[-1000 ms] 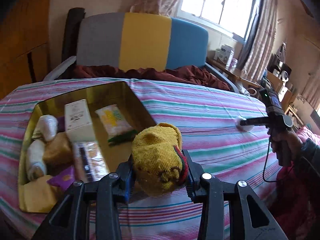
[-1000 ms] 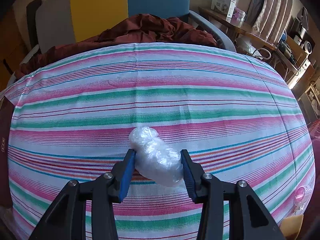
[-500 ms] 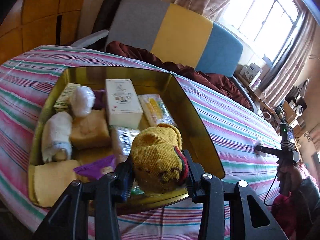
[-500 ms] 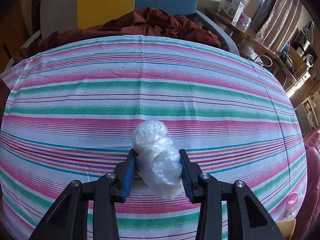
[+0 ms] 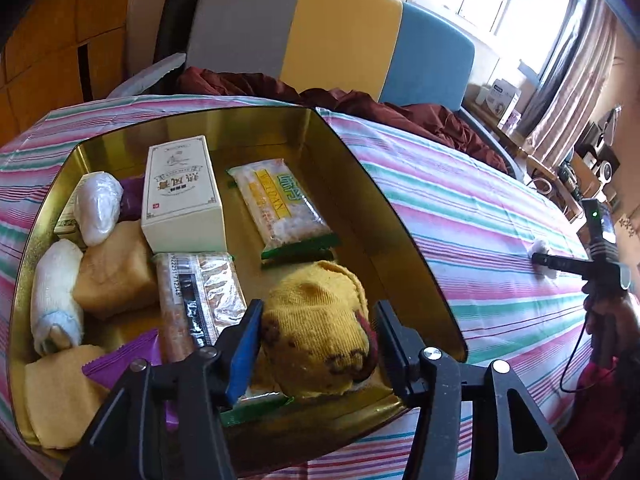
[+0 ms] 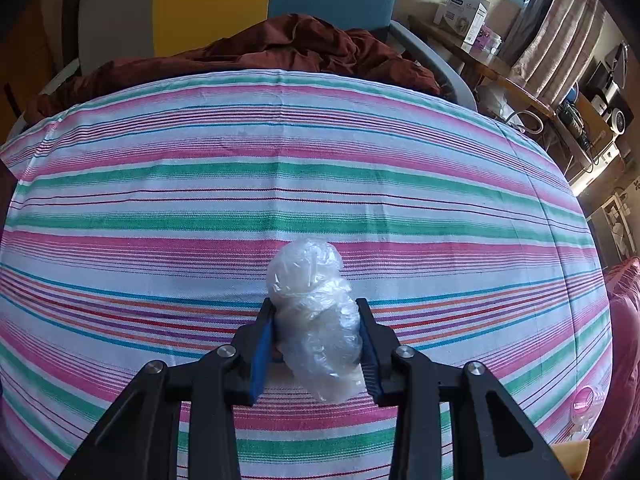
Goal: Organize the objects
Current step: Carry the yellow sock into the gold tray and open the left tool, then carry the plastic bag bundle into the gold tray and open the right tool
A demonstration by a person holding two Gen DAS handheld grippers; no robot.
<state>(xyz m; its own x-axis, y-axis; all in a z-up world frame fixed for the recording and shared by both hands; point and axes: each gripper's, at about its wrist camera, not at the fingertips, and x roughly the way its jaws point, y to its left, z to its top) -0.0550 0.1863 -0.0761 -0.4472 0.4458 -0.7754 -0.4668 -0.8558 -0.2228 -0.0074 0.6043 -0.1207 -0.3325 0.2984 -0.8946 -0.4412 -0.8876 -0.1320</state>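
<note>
A rolled yellow sock lies in the near right corner of the gold tin, on top of a packet. My left gripper straddles it; its jaws are opening and a small gap shows at the right pad. On the striped cloth, my right gripper is shut on a crumpled clear plastic bundle, which bulges out past the fingertips. In the left wrist view the right gripper shows at the far right, held by a person's hand.
The tin holds a white box, a green-yellow snack packet, a foil packet, white rolls, tan cloths and a purple wrapper. A maroon blanket lies beyond the cloth's far edge.
My left gripper swung over the tin and sank into it with the sock, then its jaws spread wider. The right jaws squeezed tighter on the plastic bundle without shifting place.
</note>
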